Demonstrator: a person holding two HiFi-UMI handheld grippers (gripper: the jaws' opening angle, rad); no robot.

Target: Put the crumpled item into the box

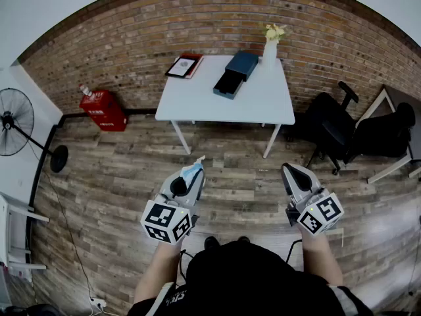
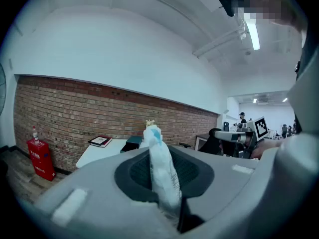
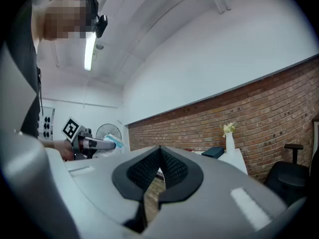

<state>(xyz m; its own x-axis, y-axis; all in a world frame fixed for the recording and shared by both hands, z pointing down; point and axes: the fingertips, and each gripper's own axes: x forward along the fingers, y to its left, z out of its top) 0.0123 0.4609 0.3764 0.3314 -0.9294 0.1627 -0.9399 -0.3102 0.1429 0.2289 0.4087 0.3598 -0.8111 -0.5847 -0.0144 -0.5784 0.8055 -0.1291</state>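
Crumpled item [image 2: 160,168] pinched in left gripper [image 1: 194,174]; right gripper [image 1: 288,170] jaws pressed together

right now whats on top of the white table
A dark blue box, a white vase of yellow flowers and a red-edged book. The box's inside cannot be seen.
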